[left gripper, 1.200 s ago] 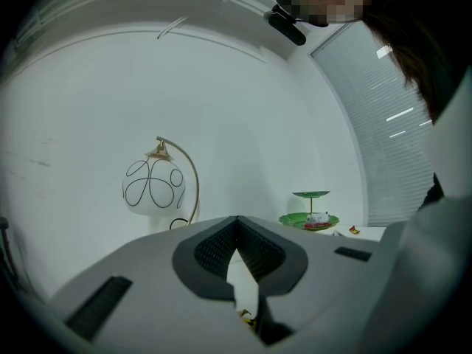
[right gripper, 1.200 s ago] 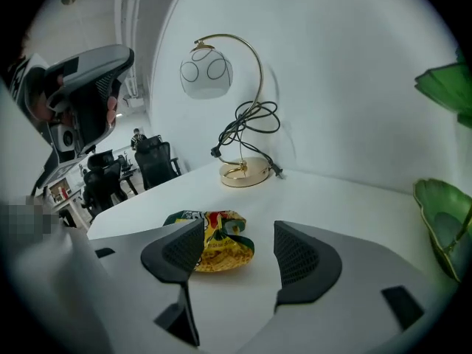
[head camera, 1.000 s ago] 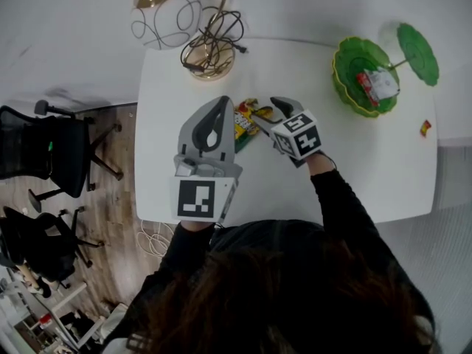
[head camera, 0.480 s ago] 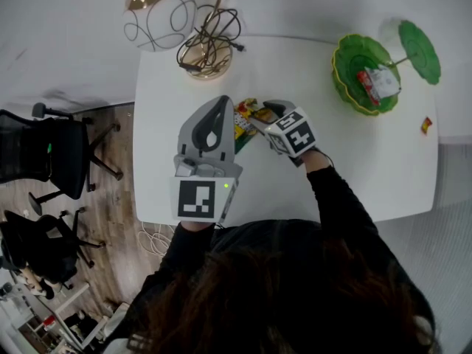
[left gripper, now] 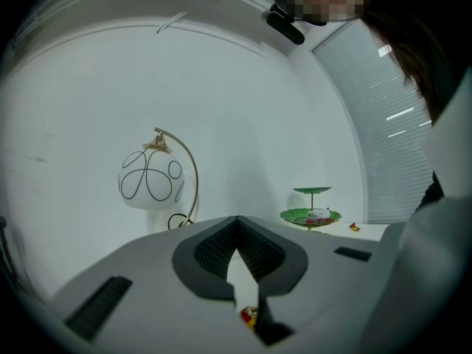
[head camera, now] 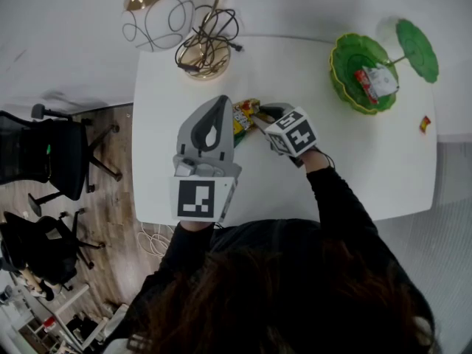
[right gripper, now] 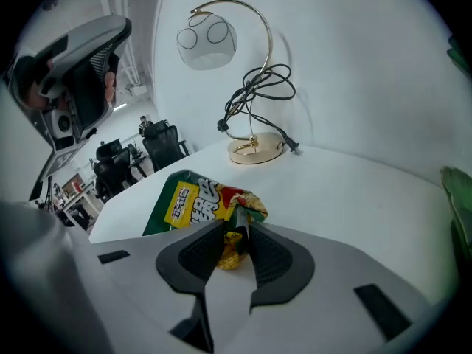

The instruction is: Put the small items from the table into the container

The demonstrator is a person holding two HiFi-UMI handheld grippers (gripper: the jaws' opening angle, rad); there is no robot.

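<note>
Snack packet [right gripper: 193, 201]: right gripper [right gripper: 234, 234] jaws closing on its crumpled edge; confirm firm pinch before lifting toward far-right green dish [head camera: 336, 71]. Left gripper [left gripper: 237, 223]: closed, empty.

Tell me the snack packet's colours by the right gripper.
Snack packet: green, yellow, red; right gripper view.

Head view steeply overhead, gripper views low, both facing lamp [left gripper: 151, 177]

Office: black swivel chairs [head camera: 53, 157], white table [head camera: 310, 87]
</note>
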